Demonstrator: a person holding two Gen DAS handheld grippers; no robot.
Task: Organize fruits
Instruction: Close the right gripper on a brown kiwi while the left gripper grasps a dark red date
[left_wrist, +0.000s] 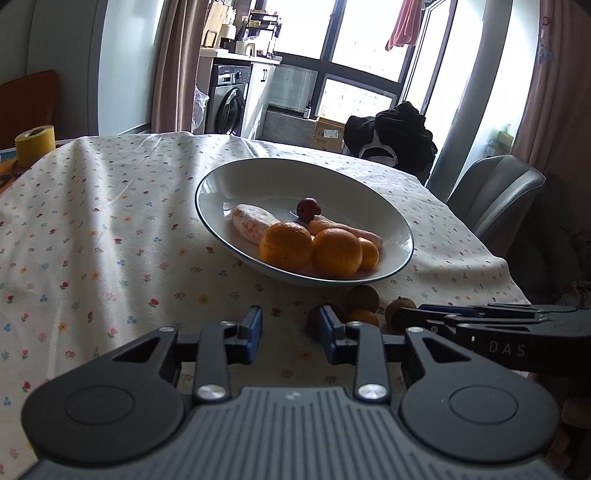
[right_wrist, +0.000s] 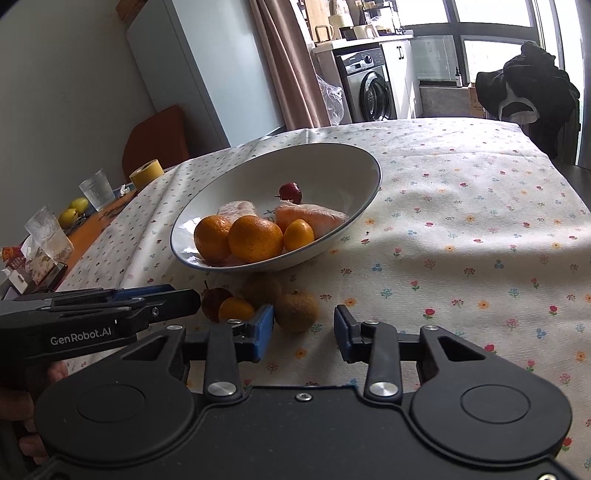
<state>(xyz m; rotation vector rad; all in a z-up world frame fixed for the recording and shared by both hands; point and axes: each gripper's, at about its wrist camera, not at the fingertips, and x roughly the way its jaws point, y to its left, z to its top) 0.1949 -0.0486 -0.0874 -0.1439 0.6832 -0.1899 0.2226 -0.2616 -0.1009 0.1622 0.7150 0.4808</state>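
Observation:
A white bowl (left_wrist: 221, 177) (right_wrist: 332, 162) on the floral cloth holds two oranges (left_wrist: 286, 247) (right_wrist: 255, 239), a small kumquat (right_wrist: 298, 235), pale pink fruit pieces (left_wrist: 249, 221) and a small red fruit (left_wrist: 308, 208) (right_wrist: 290, 192). In front of the bowl lie loose fruits: a brown round one (right_wrist: 297, 311) (left_wrist: 400, 308), another brown one (right_wrist: 263, 290) (left_wrist: 364, 297), a small orange one (right_wrist: 235, 309) (left_wrist: 364, 316) and a reddish one (right_wrist: 214, 301). My left gripper (left_wrist: 290, 326) is open just left of this cluster. My right gripper (right_wrist: 304, 326) is open, its fingers either side of the near brown fruit.
A yellow tape roll (left_wrist: 35, 144) (right_wrist: 147, 173), drinking glasses (right_wrist: 96, 194), two lemons (right_wrist: 74, 212) and clutter sit at the table's left end. A grey chair (left_wrist: 495, 195) and dark clothing (left_wrist: 399, 134) stand beyond the far right edge.

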